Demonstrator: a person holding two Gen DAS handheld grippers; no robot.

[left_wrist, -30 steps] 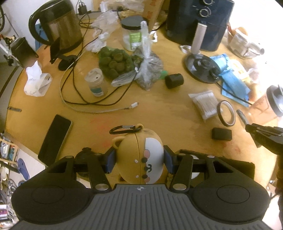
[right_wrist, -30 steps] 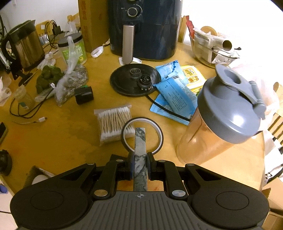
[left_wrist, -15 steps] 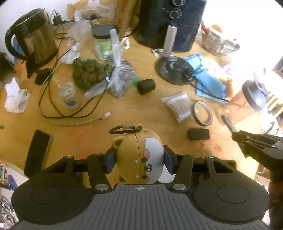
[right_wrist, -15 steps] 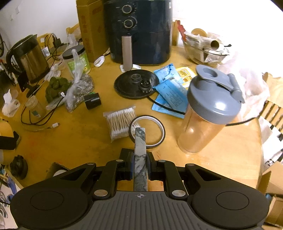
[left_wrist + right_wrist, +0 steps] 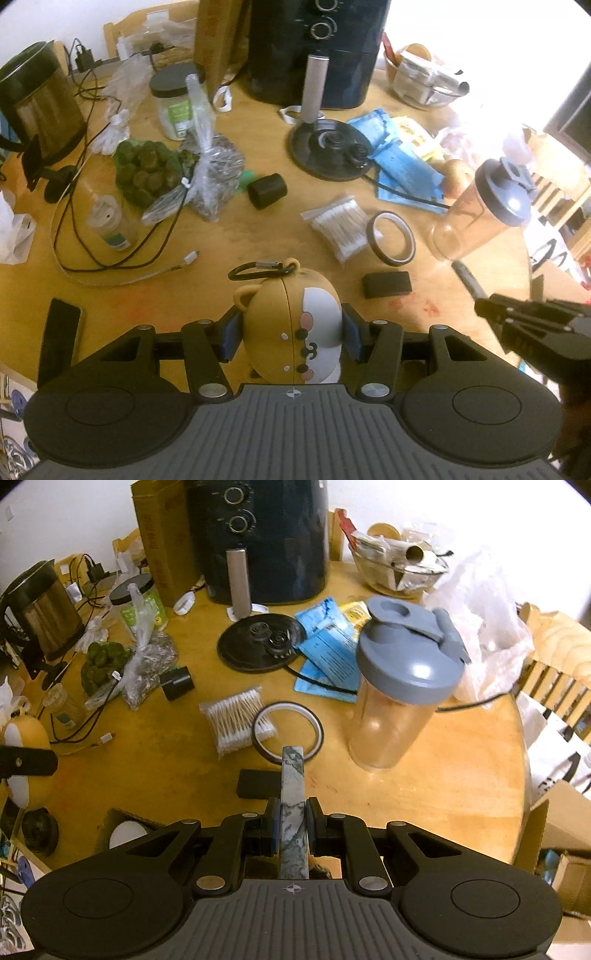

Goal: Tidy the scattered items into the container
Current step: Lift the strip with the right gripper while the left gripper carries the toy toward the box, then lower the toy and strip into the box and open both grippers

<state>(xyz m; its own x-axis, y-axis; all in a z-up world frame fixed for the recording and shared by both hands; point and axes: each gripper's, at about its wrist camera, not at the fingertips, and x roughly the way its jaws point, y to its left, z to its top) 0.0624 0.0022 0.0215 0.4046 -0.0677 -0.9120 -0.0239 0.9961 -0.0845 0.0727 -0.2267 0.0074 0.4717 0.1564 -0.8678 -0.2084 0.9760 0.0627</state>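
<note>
My left gripper point(image 5: 291, 338) is shut on a tan bear-shaped case point(image 5: 291, 332) with a black carabiner, held above the wooden table point(image 5: 229, 251). My right gripper point(image 5: 292, 821) is shut on a grey marbled bar point(image 5: 293, 805), also held above the table; it shows at the right edge of the left wrist view point(image 5: 491, 308). A bag of cotton swabs point(image 5: 236, 722), a tape ring point(image 5: 288, 733) and a small black block point(image 5: 256, 783) lie on the table ahead. A cardboard box point(image 5: 122, 830) with a white round thing inside sits at the near table edge.
A shaker bottle with a grey lid point(image 5: 402, 686) stands right of the tape ring. A dark air fryer point(image 5: 258, 535), kettle point(image 5: 40, 609), kettle base point(image 5: 262, 646), blue packets point(image 5: 328, 650), cables point(image 5: 110, 243), bagged items point(image 5: 177, 177) and a phone point(image 5: 59, 339) crowd the table.
Both grippers have risen and pulled back from the table, still holding their items; more of the table and the shaker bottle show now.
</note>
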